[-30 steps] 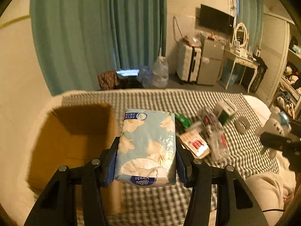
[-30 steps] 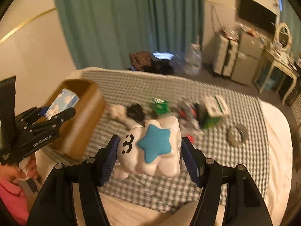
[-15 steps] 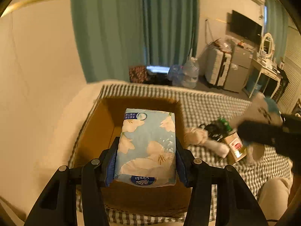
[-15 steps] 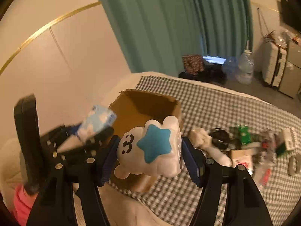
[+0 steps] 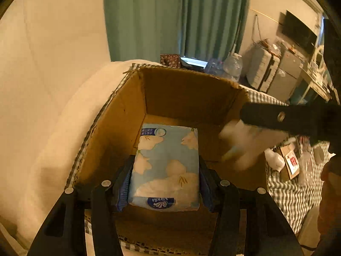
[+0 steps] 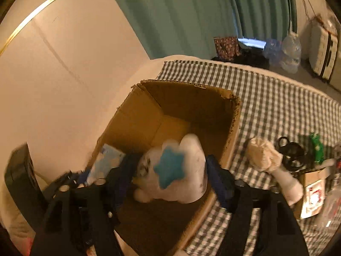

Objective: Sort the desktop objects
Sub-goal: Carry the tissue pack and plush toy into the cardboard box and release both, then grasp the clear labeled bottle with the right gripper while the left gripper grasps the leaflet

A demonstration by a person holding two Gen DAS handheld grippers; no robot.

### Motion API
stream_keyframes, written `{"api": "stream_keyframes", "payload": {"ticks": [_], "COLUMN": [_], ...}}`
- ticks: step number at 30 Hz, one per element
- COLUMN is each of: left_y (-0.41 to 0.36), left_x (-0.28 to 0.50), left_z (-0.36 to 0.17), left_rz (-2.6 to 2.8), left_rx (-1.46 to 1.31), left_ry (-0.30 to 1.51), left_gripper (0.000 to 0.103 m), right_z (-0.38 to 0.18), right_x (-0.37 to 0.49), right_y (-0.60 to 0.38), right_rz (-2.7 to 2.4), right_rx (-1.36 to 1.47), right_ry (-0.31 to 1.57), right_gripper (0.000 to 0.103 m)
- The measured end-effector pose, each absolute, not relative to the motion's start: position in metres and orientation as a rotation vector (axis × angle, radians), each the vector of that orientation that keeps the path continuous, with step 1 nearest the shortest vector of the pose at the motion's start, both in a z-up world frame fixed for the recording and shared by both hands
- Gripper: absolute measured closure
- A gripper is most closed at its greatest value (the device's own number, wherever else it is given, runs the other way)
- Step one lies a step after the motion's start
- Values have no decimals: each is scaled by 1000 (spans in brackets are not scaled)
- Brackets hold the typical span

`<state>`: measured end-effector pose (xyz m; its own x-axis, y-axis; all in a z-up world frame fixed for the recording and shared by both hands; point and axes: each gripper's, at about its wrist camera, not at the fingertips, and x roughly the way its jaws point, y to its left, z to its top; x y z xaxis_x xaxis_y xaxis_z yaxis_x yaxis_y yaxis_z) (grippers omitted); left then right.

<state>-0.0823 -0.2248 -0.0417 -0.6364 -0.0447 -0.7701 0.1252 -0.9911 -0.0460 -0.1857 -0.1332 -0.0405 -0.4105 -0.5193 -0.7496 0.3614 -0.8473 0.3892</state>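
The left gripper [image 5: 165, 183] is clamping a blue tissue pack [image 5: 166, 166] between its blue pads [image 5: 123, 188], holding it over the open cardboard box [image 5: 119, 123] with the pack's far end hanging above the box floor. The "Vinda" label is sitting at the near edge of the pack, upside down in the left wrist view. The right gripper [image 6: 170, 177] is squeezing a white plush toy [image 6: 177, 170] with a blue star [image 6: 169, 167] on it, and the toy is hanging inside the box mouth, near the right wall [image 6: 233, 125]. In the left wrist view the right gripper is showing as a black bar reaching in from the right, with the toy [image 5: 243, 145] blurred below it. In the right wrist view the pack [image 6: 105, 163] is showing at the box's left side, with the left gripper beside it. The box is sitting on a checked cloth [image 6: 281, 104]. To the right of the box, other items are lying on the cloth: a cream bundle [image 6: 263, 154], a black object [image 6: 291, 152], a green packet [image 6: 316, 149] and a small carton [image 6: 313, 194].
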Motion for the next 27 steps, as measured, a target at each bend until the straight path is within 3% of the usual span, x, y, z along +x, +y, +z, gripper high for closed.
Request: {"api": "stream_keyframes", "payload": {"ticks": [2, 3, 12, 20, 27], "left_y": [-224, -225, -192, -102, -18], "left_x": [-80, -79, -62, -30, -19], "left_z": [-44, -45, -12, 44, 28], "left_rz": [-2764, -2760, -2823, -2967, -3010], "left_rx": [1298, 1292, 1212, 1122, 1164], "left_ry": [160, 152, 90, 67, 52], "left_gripper": [6, 3, 3, 0, 0], "right_z": [-32, -27, 31, 83, 62], "right_x": [-185, -183, -128, -51, -5], "right_y": [-130, -130, -56, 69, 155], "right_rz": [-2286, -2305, -2494, -2749, -2903], "right_rx": [1260, 1249, 1114, 993, 1034], "right_ry": [-245, -245, -255, -320, -369], "right_gripper": [20, 19, 19, 17, 15]}}
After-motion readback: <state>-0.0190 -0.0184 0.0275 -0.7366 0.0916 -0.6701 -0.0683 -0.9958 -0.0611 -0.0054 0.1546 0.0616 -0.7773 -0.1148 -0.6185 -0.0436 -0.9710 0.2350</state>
